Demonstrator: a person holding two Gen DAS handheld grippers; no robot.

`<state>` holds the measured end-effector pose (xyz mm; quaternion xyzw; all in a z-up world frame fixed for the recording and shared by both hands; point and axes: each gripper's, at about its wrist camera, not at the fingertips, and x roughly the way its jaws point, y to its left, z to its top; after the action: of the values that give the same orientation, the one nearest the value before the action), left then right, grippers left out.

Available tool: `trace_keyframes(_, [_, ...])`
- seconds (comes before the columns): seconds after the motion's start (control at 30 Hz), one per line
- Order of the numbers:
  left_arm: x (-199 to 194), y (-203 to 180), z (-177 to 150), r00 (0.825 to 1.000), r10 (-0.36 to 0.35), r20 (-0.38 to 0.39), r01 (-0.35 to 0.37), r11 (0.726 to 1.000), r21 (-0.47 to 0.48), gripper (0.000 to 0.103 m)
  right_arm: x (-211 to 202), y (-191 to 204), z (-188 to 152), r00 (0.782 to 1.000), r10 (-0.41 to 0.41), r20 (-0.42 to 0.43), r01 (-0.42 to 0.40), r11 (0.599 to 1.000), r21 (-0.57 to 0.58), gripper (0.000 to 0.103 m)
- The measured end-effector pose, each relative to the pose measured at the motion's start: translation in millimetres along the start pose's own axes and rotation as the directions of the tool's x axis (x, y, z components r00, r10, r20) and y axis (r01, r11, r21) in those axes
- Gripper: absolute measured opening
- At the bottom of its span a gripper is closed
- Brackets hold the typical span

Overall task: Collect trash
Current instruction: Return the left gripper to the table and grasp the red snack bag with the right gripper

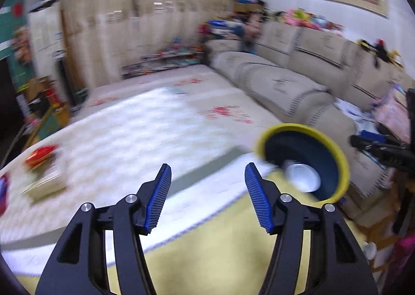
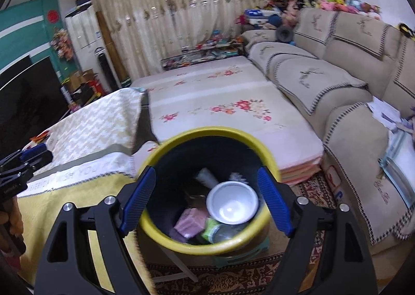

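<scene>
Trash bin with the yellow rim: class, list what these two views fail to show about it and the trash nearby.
- Trash bin base: right wrist view, hidden by its own rim.
- Items under the white bowl: covered.
- Red wrapper: left wrist view, motion-blurred, unidentifiable.
- Bin: left wrist view, blurred.

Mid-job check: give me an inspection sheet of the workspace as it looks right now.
Surface: table under a yellow and white patterned cloth.
Job's things: yellow-rimmed dark bin holds a white plastic bowl, a pink wrapper and other waste.
Clutter: red packet on a book-like block at the table's left; view blurred.
Grippers: left gripper open, empty, above the cloth; right gripper open, empty, over the bin.
Cables: nothing seen.
Surroundings: beige sofa, floral mat, curtains.
</scene>
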<state>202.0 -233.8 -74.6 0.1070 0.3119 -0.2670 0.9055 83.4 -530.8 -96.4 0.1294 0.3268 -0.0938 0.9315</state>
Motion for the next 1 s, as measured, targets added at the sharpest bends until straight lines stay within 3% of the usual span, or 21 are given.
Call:
trace_keyframes(0.17, [-32.0,97.5,-27.0,0.984,0.181,0.008,-0.178,0.974,-0.142,0.06,14.3,48.0,13.5,0.997,0.079,-0.02,-0.08,0.994,-0.077,0.077])
trace_keyframes(0.23, [-46.1,138.1,-39.5,0.963,0.269,0.01,-0.262,0.945,-0.195,0.061,20.2,71.1,19.6,0.994,0.109,-0.032,-0.112,0.987,-0.114,0.077])
trace_keyframes(0.43, [-68.8,231.5,-76.2,0.9,0.435,-0.038,-0.424,0.85,-0.312,0.063,33.4,163.4,41.4,0.975,0.211,-0.067,-0.221,0.939,-0.263,0.077])
trace_keyframes(0.63, [-73.2,271.8,-109.5,0.886,0.459,-0.064,-0.444,0.803,-0.397,0.064,57.1,269.7,52.2,0.937,0.321,-0.139,-0.35,0.847,-0.399,0.077])
trace_keyframes(0.7, [-72.4,273.5,-112.1,0.894,0.444,-0.061,-0.428,0.806,-0.409,0.066,70.3,311.6,47.8,0.919,0.354,-0.175,-0.394,0.797,-0.458,0.077])
trace_keyframes(0.87, [-74.8,266.6,-109.1,0.894,0.447,-0.038,-0.421,0.807,-0.415,0.073,100.6,383.8,36.0,0.896,0.387,-0.217,-0.439,0.708,-0.553,0.075])
trace_keyframes(1.0, [-77.9,252.1,-104.0,0.891,0.453,-0.028,-0.428,0.817,-0.387,0.074,122.7,430.5,34.7,0.886,0.404,-0.225,-0.454,0.666,-0.591,0.066])
